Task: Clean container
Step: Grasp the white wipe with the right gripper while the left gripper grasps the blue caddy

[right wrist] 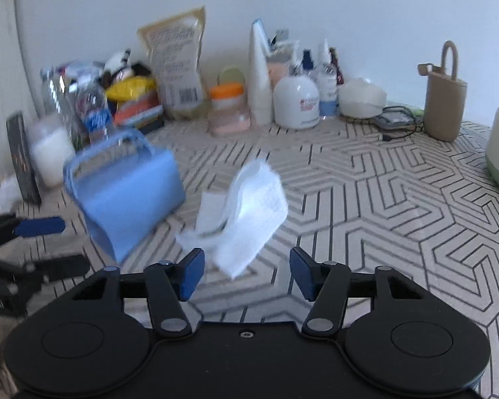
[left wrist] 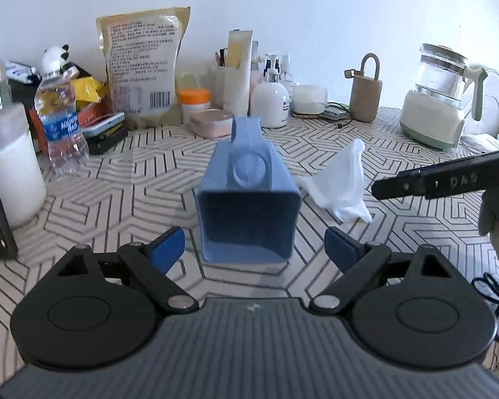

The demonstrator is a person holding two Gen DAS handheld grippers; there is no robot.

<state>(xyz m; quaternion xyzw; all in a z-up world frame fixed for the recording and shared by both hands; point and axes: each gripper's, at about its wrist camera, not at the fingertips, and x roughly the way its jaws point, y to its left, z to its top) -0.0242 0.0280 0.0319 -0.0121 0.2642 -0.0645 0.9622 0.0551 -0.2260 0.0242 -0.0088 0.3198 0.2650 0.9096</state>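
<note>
The blue container lies on its side on the desk, the white wipe just beside it. Both the left gripper and right gripper are wide and hold nothing, so this looks like the reaching step; next the left should likely steady the container while the right takes the wipe.

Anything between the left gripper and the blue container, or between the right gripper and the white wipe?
Nothing visible. The blue container lies on its side right ahead of the open left gripper, its mouth facing it, only bare tabletop between. The white wipe sits just ahead of the open right gripper, also unobstructed.
</note>
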